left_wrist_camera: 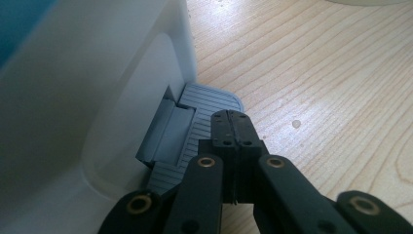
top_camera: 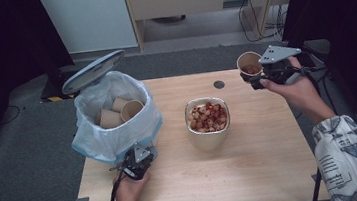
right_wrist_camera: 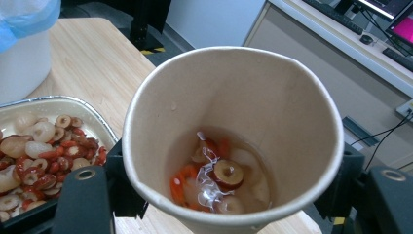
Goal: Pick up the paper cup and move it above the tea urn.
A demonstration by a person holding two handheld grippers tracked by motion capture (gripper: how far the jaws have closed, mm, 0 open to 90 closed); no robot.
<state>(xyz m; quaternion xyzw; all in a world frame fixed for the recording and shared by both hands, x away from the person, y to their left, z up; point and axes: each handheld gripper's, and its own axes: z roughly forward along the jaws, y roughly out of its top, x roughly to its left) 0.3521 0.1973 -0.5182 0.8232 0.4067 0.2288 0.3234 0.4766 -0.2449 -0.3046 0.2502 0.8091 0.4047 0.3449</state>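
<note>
Paper cup w/ liquid & fruit bits in the bottom sat upright in the right tongs, gripped on both sides, held above the table's far right corner. Foil tray of dried fruit stood mid-table, well apart from cup. Left tongs were fully closed, holding nothing, tips on the grey pedal of the white bin at table's left. Bin lid stood up; used cups lay inside the bag.
</note>
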